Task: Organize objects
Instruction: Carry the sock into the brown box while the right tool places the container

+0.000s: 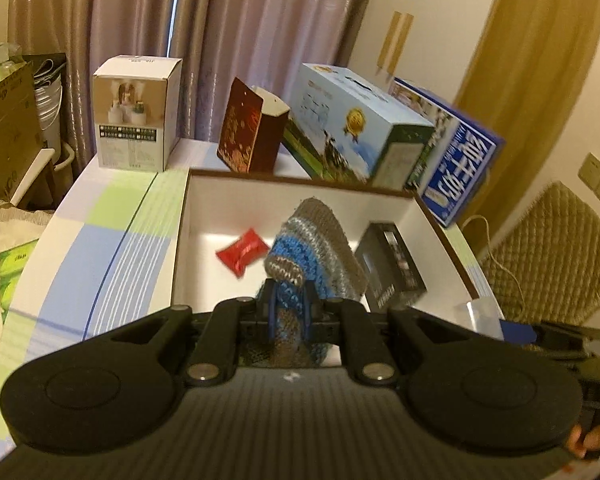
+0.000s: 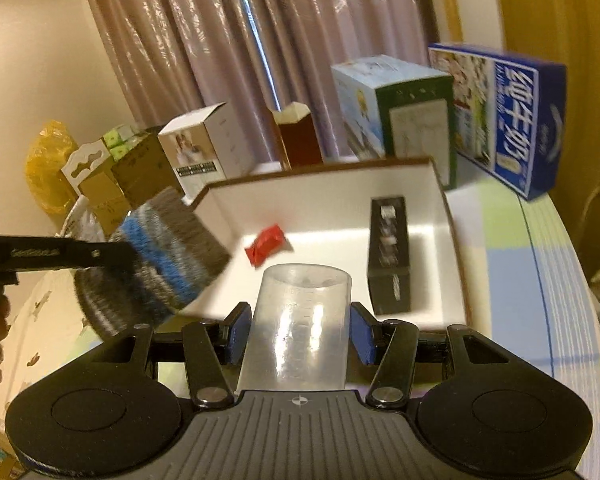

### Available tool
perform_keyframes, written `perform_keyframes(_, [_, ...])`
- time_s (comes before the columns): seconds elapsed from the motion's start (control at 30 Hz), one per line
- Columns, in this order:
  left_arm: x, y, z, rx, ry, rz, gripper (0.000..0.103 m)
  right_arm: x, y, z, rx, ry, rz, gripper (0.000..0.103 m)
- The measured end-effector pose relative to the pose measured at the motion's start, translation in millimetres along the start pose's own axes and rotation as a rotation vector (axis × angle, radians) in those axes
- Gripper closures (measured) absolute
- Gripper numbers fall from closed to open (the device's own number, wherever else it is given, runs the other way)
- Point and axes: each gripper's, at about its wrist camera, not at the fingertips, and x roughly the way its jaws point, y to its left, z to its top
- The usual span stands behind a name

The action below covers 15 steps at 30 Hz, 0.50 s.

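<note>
My left gripper (image 1: 291, 314) is shut on a knitted hat (image 1: 314, 248) striped grey, brown and blue, held above the near side of an open white box (image 1: 182, 236) with a brown rim. In the right wrist view the hat (image 2: 168, 260) hangs over the box's left wall (image 2: 220, 208). My right gripper (image 2: 298, 334) is shut on a clear plastic measuring cup (image 2: 300, 320), held just short of the box's near edge. Inside the box lie a red candy wrapper (image 1: 242, 252) (image 2: 266, 244) and a black rectangular case (image 1: 392, 268) (image 2: 390, 252).
Behind the box stand a white carton (image 1: 136, 114), a dark red gift box (image 1: 252, 128), a light blue milk carton (image 1: 352, 128) and a dark blue milk carton (image 1: 456, 160). The table has a pastel checked cover (image 1: 112, 248). Cardboard boxes (image 1: 8, 120) sit left of it.
</note>
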Motion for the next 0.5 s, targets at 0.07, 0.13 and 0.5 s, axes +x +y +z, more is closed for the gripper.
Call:
perform_keyframes(0.07, [12.3, 0.4, 10.2, -0.007, -0.001, 0.02, 0.094, 10.6, 1.3, 10.0, -0.006, -0.004, -0.002, 0.053])
perform_keyframes(0.13, [27.9, 0.9, 20.4, -0.008, 0.004, 0.045, 0.094, 20.5, 2.5, 19.4, -0.013, -0.006, -0.005, 0.053])
perform_keyframes(0.5, [115.7, 14.6, 27.0, -0.016, 0.129, 0.146, 0.093, 88.0, -11.1, 45.0, -0.015, 0.053, -0.071, 0.053])
